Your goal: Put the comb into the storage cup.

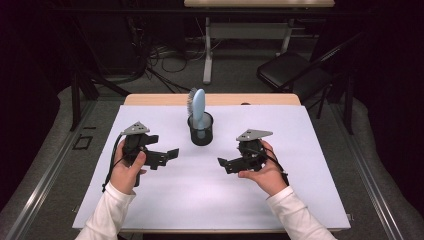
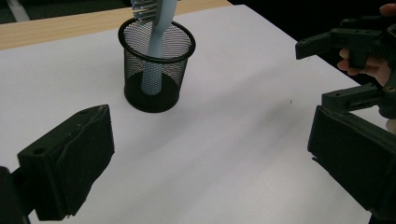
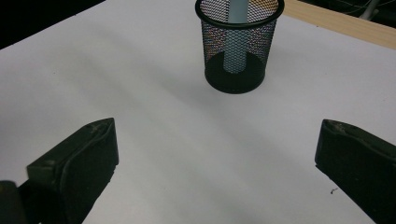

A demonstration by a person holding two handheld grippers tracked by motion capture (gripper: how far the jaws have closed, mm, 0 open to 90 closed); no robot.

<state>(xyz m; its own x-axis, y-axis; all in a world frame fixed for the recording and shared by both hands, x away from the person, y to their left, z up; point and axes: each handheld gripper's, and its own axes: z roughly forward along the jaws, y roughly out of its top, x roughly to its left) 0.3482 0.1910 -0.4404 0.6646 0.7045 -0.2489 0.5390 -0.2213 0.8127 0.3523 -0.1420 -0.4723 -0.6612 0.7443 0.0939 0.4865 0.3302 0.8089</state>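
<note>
Tabletop [image 1: 150, 200] covered by a white sheet, wooden edge bare along the far side; black folding chair [image 1: 295, 70] on the floor beyond the far right corner.

Black mesh cup [image 1: 201, 129] stands upright near the far middle of the sheet, between the two tongs and a little beyond them; apart from both.

Pale blue hairbrush [image 1: 198, 107] stands in the cup, handle down, head up; long axis close to vertical, leaning slightly against the rim; bristles face left in the high view; handle reaches the cup floor, as seen through the mesh in the left gripper view [image 2: 152, 70].

Left tongs [image 1: 167, 156] held in the person's left hand [image 1: 125, 167] at the left of the sheet; jaws wide apart, nothing between them, pointing toward the middle of the tabletop.

Right tongs [image 1: 226, 164] held in the right hand [image 1: 267, 175] at the right of the sheet; jaws likewise spread wide, empty, pointing inward toward the left tongs; the two well apart.
</note>
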